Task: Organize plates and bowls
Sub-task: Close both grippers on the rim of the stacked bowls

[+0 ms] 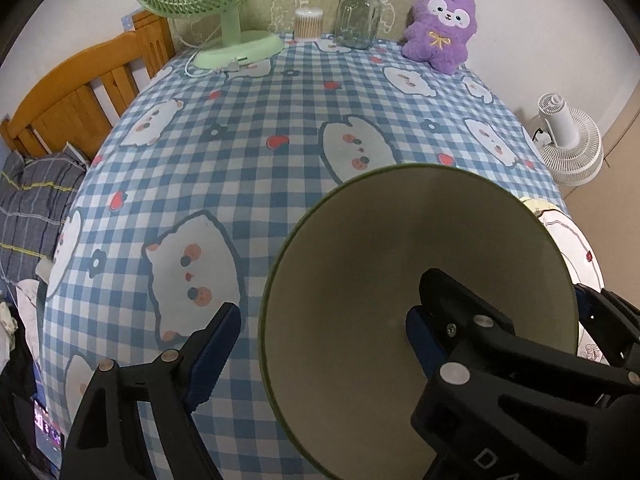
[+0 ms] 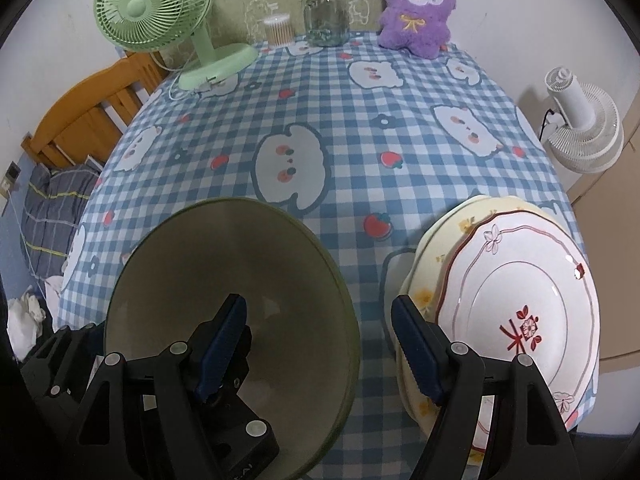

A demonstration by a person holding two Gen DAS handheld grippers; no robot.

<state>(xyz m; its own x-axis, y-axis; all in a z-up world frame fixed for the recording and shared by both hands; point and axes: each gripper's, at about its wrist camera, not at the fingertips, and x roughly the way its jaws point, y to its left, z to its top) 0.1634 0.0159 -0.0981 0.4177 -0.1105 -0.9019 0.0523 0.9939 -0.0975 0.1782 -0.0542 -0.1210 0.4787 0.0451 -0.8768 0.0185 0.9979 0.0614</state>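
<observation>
Near the desk's (image 2: 360,152) front edge, your left tool (image 1: 320,340) stands wide open astride the green bowl's (image 1: 400,264) left rim, gripping nothing. Your right tool (image 2: 320,344), equally open and empty, hangs between bowl and stacked plates (image 2: 520,300), plates nearer its right finger.

Both wrist cameras look steeply down and forward along their jaws, close above the near end of the surface (image 1: 248,168). The left sits left of the olive bowl (image 1: 400,280), the right to its right. Both share bowl and surface.
</observation>
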